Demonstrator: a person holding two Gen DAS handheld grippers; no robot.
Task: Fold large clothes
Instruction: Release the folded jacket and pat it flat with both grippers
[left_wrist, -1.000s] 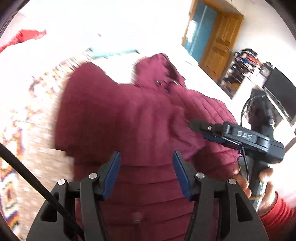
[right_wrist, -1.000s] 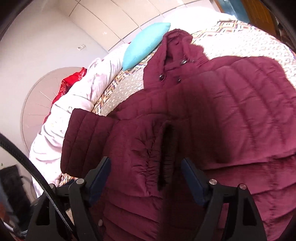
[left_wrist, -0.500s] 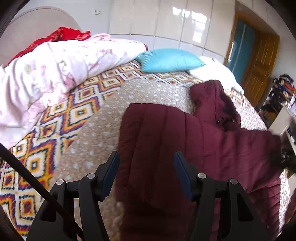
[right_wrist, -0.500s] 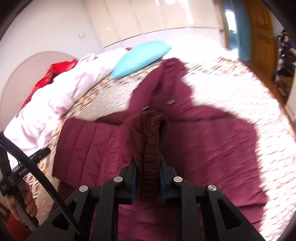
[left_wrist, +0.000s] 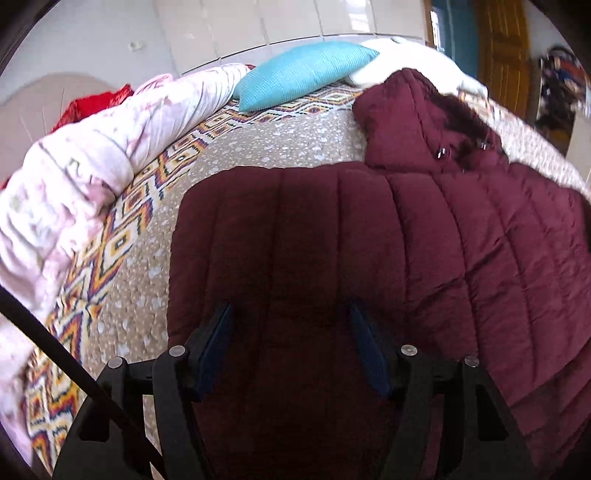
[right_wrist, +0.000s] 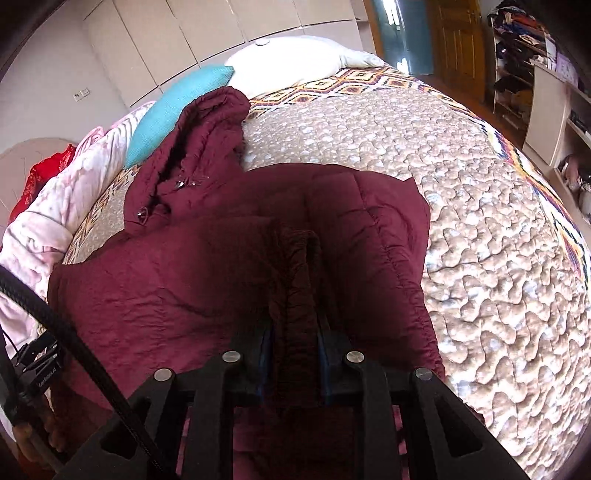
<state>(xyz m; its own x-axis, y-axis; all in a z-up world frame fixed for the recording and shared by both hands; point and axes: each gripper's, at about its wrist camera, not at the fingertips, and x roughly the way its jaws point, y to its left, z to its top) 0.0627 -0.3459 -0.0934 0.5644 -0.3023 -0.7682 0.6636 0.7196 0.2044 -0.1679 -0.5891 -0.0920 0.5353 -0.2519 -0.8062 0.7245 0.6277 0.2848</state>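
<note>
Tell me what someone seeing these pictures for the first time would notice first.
A big maroon quilted jacket sprawls across the patterned bedspread, hood toward the pillows. The right claw is shut on a bunched fold of it. The left claw hangs open over the jacket's other side, and a turquoise pillow lies at the head of the bed.

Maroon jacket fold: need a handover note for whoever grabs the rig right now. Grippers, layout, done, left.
Right gripper: jaws shut on the gathered cuff of a sleeve, held over the jacket body.
Left gripper: jaws open and just opening wider, above the left part of the maroon jacket, gripping nothing.
Layout: jacket spread on the patterned bedspread, hood toward the turquoise pillow.
Done: one sleeve is gripped and lies across the body.
Left: lay and release that sleeve, fold the other side in, then probably fold the body and hood.
</note>
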